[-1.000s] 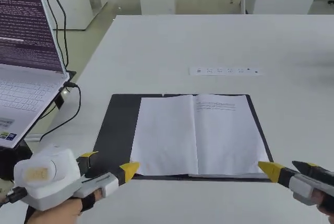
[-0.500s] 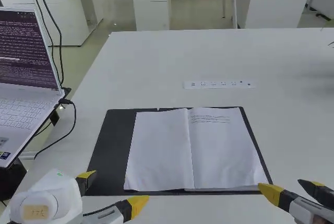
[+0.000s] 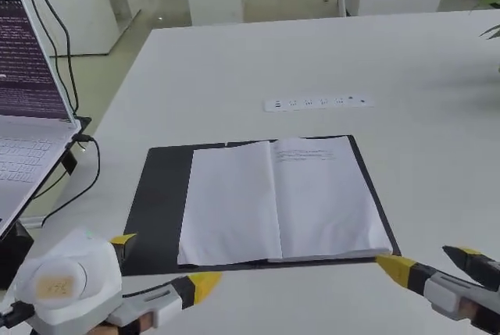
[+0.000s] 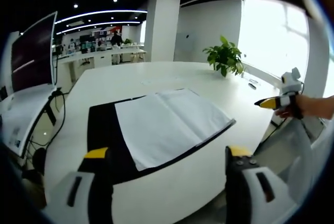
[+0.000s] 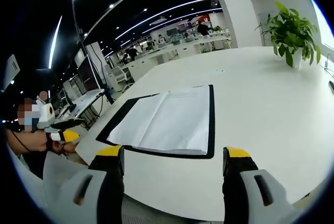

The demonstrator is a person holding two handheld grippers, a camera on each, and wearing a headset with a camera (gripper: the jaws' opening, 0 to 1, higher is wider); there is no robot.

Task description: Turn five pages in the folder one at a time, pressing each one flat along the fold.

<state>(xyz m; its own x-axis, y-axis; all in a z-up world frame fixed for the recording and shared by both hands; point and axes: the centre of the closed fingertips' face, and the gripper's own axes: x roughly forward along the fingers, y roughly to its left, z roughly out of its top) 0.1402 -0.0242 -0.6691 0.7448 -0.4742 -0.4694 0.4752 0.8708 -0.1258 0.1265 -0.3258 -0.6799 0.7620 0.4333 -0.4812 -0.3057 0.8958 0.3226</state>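
Currently holding the left gripper (image 3: 164, 261) with its yellow-tipped jaws spread wide and empty, just off the near left corner of the black folder (image 3: 160, 194), clear of the cover. Holding the right gripper (image 3: 430, 261) likewise agape and gripping nothing, just off the near right corner. Looking down on the folder lying open and flat near the front of the white table (image 3: 234, 54), pages (image 3: 273, 194) facing up with a few printed lines atop the right one, a power strip (image 3: 316, 103) beyond its far edge and a laptop (image 3: 23, 108) well off to the left.
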